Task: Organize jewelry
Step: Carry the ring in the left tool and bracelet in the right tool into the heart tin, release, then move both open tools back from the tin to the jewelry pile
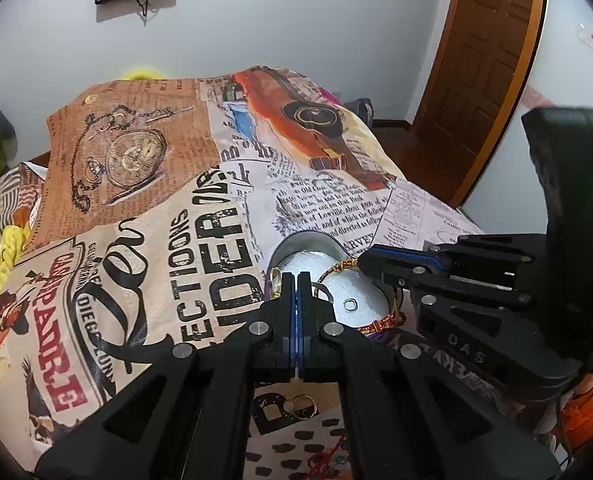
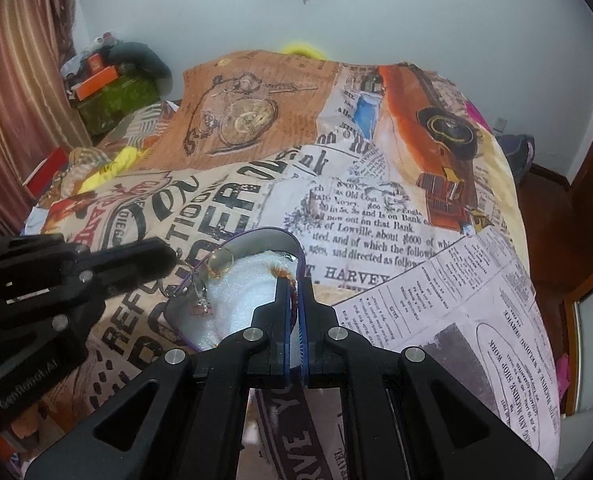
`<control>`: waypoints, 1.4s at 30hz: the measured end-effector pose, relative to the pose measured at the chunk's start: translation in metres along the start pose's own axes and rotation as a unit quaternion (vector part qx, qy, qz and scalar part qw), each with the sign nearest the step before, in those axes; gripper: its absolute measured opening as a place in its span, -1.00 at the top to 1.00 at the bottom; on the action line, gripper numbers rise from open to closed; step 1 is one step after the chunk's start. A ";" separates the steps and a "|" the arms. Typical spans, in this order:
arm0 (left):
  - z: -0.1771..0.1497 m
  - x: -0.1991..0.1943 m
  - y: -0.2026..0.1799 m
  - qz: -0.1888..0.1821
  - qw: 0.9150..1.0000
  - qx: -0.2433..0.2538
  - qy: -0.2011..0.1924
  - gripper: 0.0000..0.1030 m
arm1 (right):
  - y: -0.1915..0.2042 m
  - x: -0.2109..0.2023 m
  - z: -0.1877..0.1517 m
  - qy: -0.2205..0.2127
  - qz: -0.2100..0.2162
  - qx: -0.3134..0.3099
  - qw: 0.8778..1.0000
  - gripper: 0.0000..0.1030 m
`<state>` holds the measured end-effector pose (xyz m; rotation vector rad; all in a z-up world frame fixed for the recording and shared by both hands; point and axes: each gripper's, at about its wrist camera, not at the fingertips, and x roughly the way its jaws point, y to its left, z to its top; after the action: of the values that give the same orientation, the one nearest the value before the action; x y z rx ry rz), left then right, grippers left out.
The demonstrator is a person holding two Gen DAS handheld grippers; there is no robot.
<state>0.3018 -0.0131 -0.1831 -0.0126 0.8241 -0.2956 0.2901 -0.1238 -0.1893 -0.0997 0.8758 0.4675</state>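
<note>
— Gold-and-red thread bracelet is draped over the foam-lined jewelry box, lower centre, pinched by the right gripper.

— And the left gripper?

— Closed beside the ring; whether anything is gripped cannot be told. The bracelet could be snagged on the rim.

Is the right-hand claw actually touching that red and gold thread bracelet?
Touching. The right wrist view shows the right gripper with jaws closed on the bracelet.

Newsprint collage bedspread, white-lined jewelry box
Bedspread: black type, orange car, brown pocket-watch panel. Black claws with blue pads; gold ring; red-and-gold thread bracelet.
</note>
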 end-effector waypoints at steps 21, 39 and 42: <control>0.000 0.001 -0.012 0.001 1.000 0.009 0.022 0.95 | -0.003 -0.014 -0.003 0.013 0.019 -0.005 1.000 0.92; -0.020 -0.076 0.017 0.053 0.998 -0.023 -0.013 0.21 | 0.019 -0.062 -0.006 -0.019 -0.010 -0.018 1.000 0.22; -0.025 -0.087 0.017 0.058 0.998 -0.023 -0.019 0.21 | 0.025 -0.070 -0.008 -0.022 -0.012 -0.021 0.999 0.22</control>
<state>0.2328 0.0290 -0.1398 -0.0120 0.7908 -0.1660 0.2350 -0.1282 -0.1385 -0.1379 0.8201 0.4639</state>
